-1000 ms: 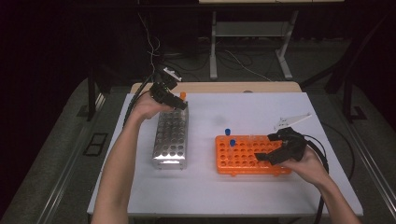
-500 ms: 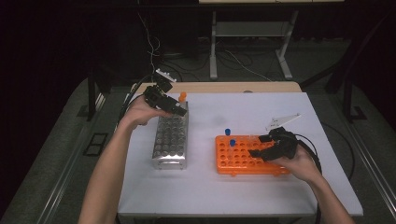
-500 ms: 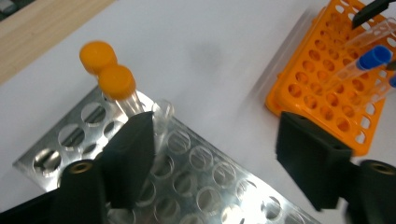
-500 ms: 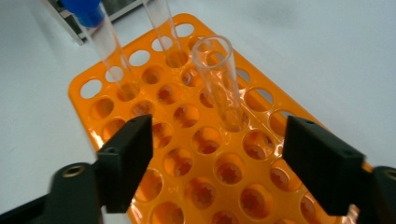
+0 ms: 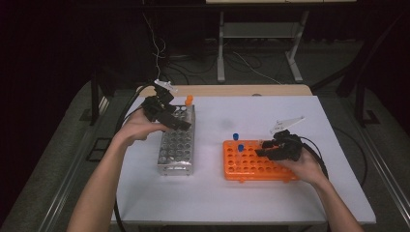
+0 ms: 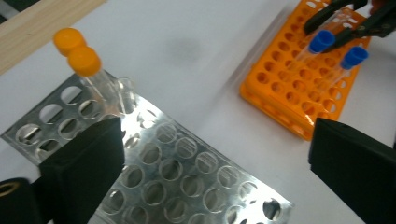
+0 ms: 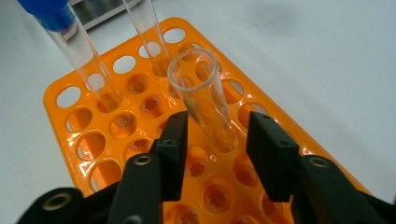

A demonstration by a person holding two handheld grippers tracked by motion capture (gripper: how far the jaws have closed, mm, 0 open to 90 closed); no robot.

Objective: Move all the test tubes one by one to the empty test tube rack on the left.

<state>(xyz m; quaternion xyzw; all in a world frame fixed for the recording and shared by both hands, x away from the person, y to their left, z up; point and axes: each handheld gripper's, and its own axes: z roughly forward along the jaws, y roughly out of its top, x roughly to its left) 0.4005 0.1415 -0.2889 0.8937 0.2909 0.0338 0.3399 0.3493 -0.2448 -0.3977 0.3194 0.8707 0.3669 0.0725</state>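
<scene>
The open, capless tube [image 7: 205, 102], light, slick and breakable, stands in the orange rack [image 7: 93, 140] between the closing right tongs [image 7: 224, 144], best gripped mid-wall; the left tongs [image 6: 215, 182] gape wide, empty.

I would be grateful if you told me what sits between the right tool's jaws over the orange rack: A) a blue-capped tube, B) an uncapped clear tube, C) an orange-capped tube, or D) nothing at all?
B: in the right gripper view an uncapped clear tube stands in the orange rack between the right tool jaws, which have just been closing with a gap left on each side.
</scene>
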